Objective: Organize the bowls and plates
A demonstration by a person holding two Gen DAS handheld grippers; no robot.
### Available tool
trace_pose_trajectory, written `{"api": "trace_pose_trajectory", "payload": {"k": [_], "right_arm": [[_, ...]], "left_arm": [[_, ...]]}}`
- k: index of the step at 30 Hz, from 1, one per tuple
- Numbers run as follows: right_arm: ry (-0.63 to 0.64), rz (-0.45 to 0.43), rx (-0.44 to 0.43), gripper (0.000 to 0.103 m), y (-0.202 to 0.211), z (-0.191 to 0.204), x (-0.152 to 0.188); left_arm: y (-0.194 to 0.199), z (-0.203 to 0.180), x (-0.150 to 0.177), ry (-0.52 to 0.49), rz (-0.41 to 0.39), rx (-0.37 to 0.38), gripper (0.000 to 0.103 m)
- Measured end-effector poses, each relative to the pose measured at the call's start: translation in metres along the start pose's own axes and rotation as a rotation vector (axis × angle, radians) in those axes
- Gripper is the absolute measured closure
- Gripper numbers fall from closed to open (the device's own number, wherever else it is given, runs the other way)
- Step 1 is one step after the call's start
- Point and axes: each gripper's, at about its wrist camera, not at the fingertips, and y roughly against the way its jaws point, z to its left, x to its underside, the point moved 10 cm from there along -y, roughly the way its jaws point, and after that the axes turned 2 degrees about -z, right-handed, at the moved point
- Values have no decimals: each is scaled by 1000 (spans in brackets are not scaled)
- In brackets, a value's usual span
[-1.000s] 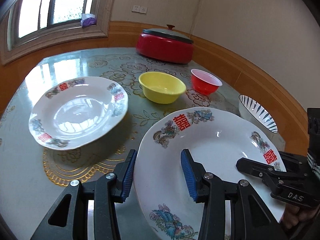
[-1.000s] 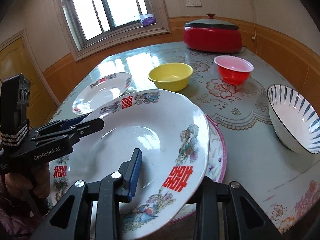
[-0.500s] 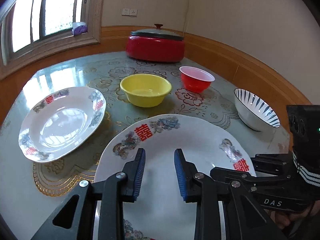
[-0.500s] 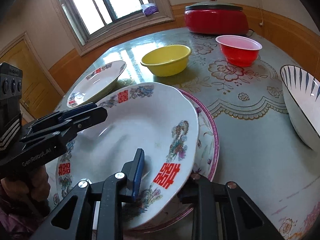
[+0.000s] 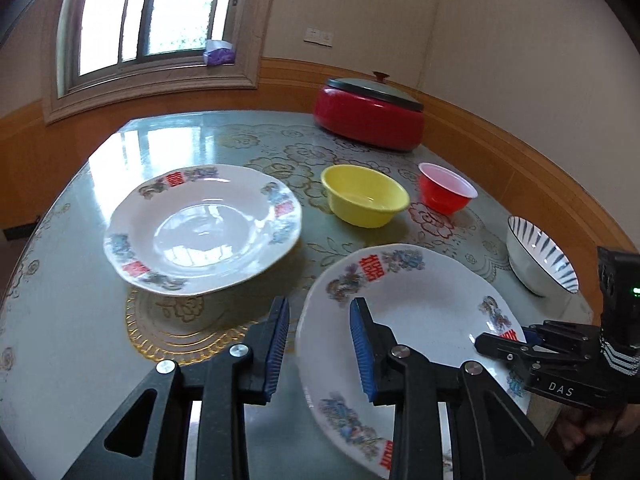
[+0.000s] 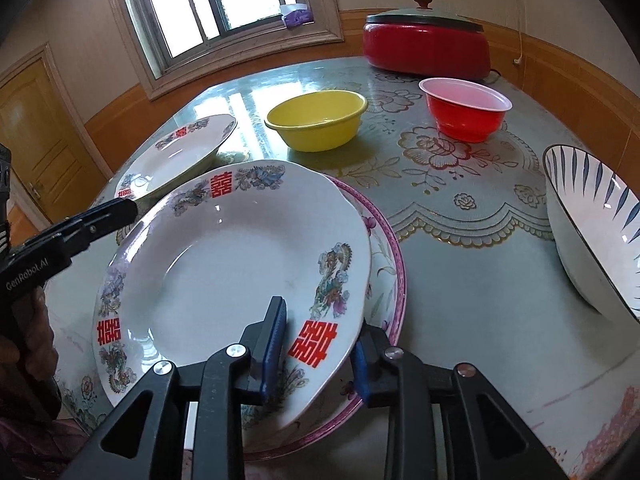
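Two grippers meet on one dish. The right gripper [image 6: 318, 320] has the near rim of the white plate [image 6: 224, 264] between its blue pads, one on the inner face and one under the edge. Both touch the plate, though the jaws are opening.

The left gripper [image 5: 320, 320] straddles the left rim of the same plate, but it is released. In its own view a strip of table [image 5: 60, 340] shows between the outer pad and the rim.

The plate lies tilted on a pink-rimmed plate [image 6: 390, 264] at the near side of the table. Only the right wrist view shows this lower plate; in the left wrist view the white plate covers it.

To the left lies a second white plate [image 5: 200, 232], seen whole only in the left wrist view. Farther away stand a yellow bowl [image 5: 364, 200] and a red bowl [image 5: 444, 196]. A striped bowl [image 5: 536, 256] is at the right and a red pot [image 5: 368, 120] at the far edge.
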Motion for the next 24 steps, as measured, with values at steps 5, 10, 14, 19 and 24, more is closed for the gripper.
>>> {"api": "trace_pose_trajectory", "payload": {"k": [5, 10, 14, 19, 24], "right_arm": [[15, -8, 54, 72, 5, -6, -2], [16, -7, 76, 73, 7, -7, -2], [11, -29, 98, 73, 15, -10, -6], [-3, -39, 105, 72, 19, -10, -8], [4, -70, 107, 72, 27, -6, -17]], "left_arm": [[-3, 14, 13, 6, 38, -26, 69], [-10, 0, 23, -53, 69, -9, 69], [-17, -13, 29, -93, 96, 9, 69], [-20, -17, 30, -102, 102, 26, 67], [-14, -14, 26, -101, 80, 27, 57]]}}
